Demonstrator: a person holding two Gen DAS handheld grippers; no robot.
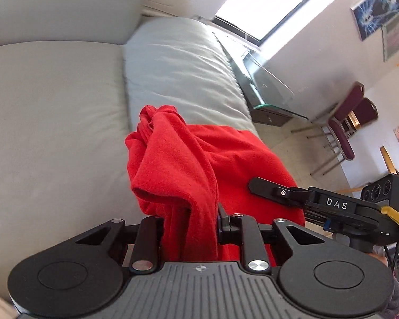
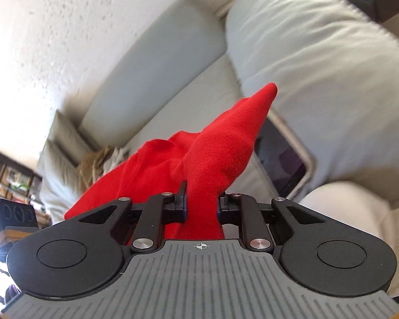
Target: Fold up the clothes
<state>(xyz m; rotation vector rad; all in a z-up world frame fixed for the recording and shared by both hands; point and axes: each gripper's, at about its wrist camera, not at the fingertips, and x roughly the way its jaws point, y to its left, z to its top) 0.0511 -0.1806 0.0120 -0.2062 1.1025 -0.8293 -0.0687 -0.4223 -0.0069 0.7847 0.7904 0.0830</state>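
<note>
That red garment (image 1: 199,159) looks like soft fleecy knit: light, floppy, zero stiffness, so it'll sag and bunch wherever you don't support it. Not slippery though, so a pinch should hold. Best bet is grabbing hems or corners rather than mid-fabric wads.

Right now it's lifted over the pale sofa (image 1: 53,106), strung between both tools. Your left tongs (image 1: 190,220) are nearly closed, clamping a thick bunched fold. Your right tongs (image 2: 202,202) are likewise squeezed onto a gathered piece, with a point of cloth sticking up toward 1 o'clock.
</note>
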